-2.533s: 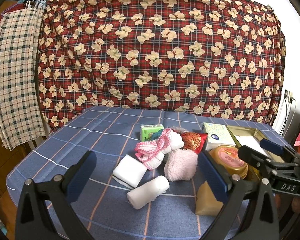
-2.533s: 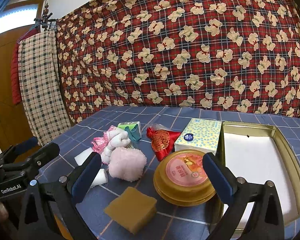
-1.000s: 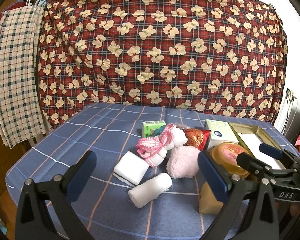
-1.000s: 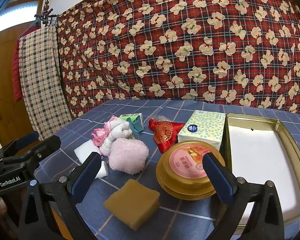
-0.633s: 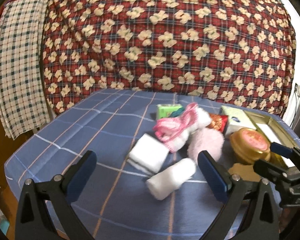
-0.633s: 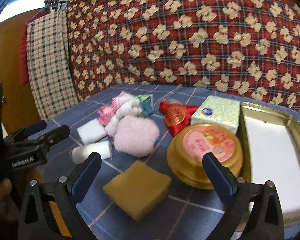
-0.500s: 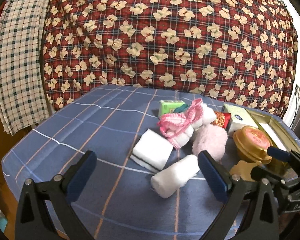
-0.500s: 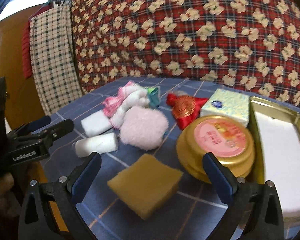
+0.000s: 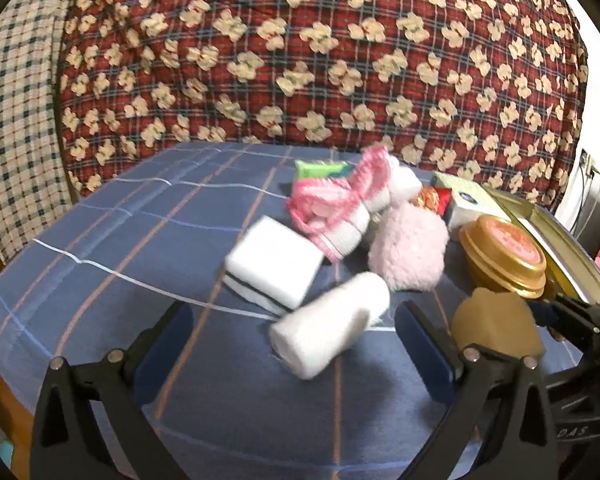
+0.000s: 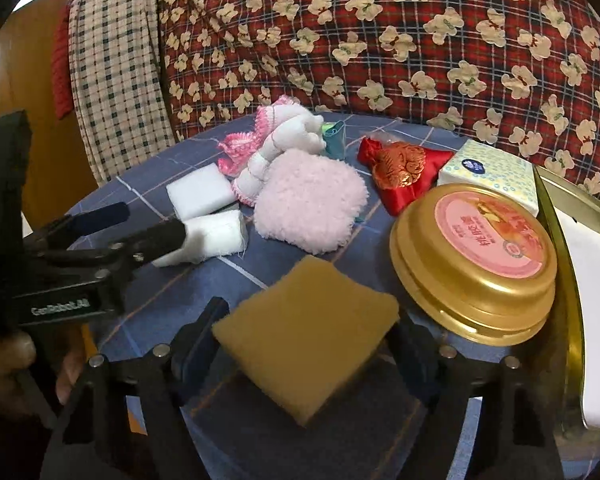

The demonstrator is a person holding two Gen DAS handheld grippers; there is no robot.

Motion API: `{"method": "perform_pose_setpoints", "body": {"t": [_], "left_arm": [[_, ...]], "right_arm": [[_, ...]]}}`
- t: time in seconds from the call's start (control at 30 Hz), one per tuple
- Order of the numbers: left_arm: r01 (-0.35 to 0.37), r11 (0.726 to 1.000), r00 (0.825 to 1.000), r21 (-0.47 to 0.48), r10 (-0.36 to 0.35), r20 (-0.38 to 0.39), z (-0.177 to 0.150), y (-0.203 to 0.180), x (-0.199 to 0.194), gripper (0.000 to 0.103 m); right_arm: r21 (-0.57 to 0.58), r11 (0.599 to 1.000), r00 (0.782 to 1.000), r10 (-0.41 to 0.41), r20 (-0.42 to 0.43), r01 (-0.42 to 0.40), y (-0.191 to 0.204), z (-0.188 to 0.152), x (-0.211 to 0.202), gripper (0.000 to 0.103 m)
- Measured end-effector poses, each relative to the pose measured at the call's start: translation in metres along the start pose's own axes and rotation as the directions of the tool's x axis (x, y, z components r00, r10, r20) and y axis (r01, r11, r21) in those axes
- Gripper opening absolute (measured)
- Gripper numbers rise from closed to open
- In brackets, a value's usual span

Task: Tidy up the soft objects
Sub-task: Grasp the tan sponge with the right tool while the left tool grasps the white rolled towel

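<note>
Closing in on the tan sponge (image 10: 306, 346), your right gripper (image 10: 306, 344) has just been narrowing its jaws, and the sponge sits squarely between the two fingers — the pads look to be right at its side corners, though you can't tell from here whether they press it yet. Just past the right-hand finger stands the gold tin (image 10: 474, 264) with its pink lid, and beyond that the long metal tray (image 10: 560, 264). Ahead of the fingers lies the fluffy pink puff (image 10: 310, 200), with the red pouch (image 10: 400, 172) and the tissue pack (image 10: 490, 174) further back.

Your left gripper (image 9: 292, 344) stands wide open over the blue checked cloth (image 9: 120, 240). The white roll (image 9: 330, 334) lies between its fingers, slanting away toward the right one, with clear cloth on either side — nothing pinched. Just beyond the roll sits the white sponge block (image 9: 274, 266), and behind that the pink-and-white knitted bundle (image 9: 340, 208). Off to the right of the right-hand finger you can see the tan sponge again.
</note>
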State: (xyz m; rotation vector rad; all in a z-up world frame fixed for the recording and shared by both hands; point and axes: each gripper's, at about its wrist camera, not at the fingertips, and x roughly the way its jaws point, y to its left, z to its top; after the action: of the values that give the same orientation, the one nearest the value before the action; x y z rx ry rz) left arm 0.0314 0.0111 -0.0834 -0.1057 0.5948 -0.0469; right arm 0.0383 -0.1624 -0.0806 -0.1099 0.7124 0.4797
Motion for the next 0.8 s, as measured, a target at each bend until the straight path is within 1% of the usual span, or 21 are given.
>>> {"method": "perform_pose_setpoints", "body": {"t": [0.13, 0.17, 0.2, 0.23, 0.27, 0.3, 0.33, 0.37, 0.47, 0.57, 0.7, 0.8], "left_arm": [[0.004, 1.000, 1.000, 0.009, -0.003, -0.013, 0.000, -0.004, 0.008, 0.098], [0.004, 1.000, 1.000, 0.012, -0.004, -0.014, 0.000, -0.005, 0.009, 0.095], [0.013, 1.000, 1.000, 0.017, -0.012, -0.016, 0.000, -0.006, 0.010, 0.088], [0.022, 1.000, 0.999, 0.022, -0.021, -0.024, -0.001, -0.007, 0.012, 0.084], [0.027, 0.999, 0.999, 0.024, -0.026, -0.034, -0.001, -0.007, 0.014, 0.075], [0.035, 0.999, 0.999, 0.024, -0.034, -0.040, -0.002, -0.008, 0.016, 0.064], [0.046, 0.999, 0.998, 0.026, -0.044, -0.048, -0.003, -0.008, 0.018, 0.059], [0.063, 0.998, 0.997, 0.029, -0.061, -0.055, -0.004, -0.010, 0.019, 0.058], [0.058, 0.997, 0.998, 0.053, -0.056, -0.033, -0.005, -0.013, 0.016, 0.052], [0.072, 0.996, 0.997, 0.045, -0.071, -0.016, -0.005, -0.011, 0.015, 0.043], [0.079, 0.996, 0.997, 0.049, -0.078, -0.010, -0.004, -0.013, 0.015, 0.038], [0.079, 0.996, 0.997, 0.050, -0.079, -0.002, -0.004, -0.015, 0.015, 0.036]], "right_arm": [[-0.011, 1.000, 1.000, 0.006, 0.000, -0.006, 0.001, 0.001, 0.000, 0.074], [-0.012, 1.000, 1.000, 0.012, -0.004, -0.012, 0.000, 0.002, 0.000, 0.074], [-0.017, 1.000, 1.000, 0.019, -0.006, -0.019, -0.001, 0.003, 0.000, 0.073], [-0.033, 0.999, 1.000, 0.024, -0.008, -0.024, 0.001, 0.005, -0.001, 0.073], [-0.054, 0.998, 1.000, 0.019, -0.005, -0.019, 0.002, 0.006, 0.000, 0.072], [-0.085, 0.996, 1.000, 0.004, -0.002, -0.004, 0.005, 0.007, -0.001, 0.072], [-0.097, 0.995, 1.000, -0.003, -0.001, 0.003, 0.006, 0.009, -0.001, 0.072], [-0.103, 0.995, 1.000, -0.001, 0.000, 0.001, 0.006, 0.010, -0.001, 0.072], [-0.068, 0.997, 0.999, 0.039, -0.010, -0.039, 0.000, 0.011, 0.002, 0.072], [-0.065, 0.996, 0.998, 0.054, 0.014, -0.053, -0.001, 0.011, -0.001, 0.072], [-0.086, 0.994, 0.997, 0.067, 0.030, -0.064, 0.003, 0.013, -0.002, 0.072], [-0.075, 0.995, 0.997, 0.073, 0.038, -0.070, 0.000, 0.017, 0.000, 0.072]]}}
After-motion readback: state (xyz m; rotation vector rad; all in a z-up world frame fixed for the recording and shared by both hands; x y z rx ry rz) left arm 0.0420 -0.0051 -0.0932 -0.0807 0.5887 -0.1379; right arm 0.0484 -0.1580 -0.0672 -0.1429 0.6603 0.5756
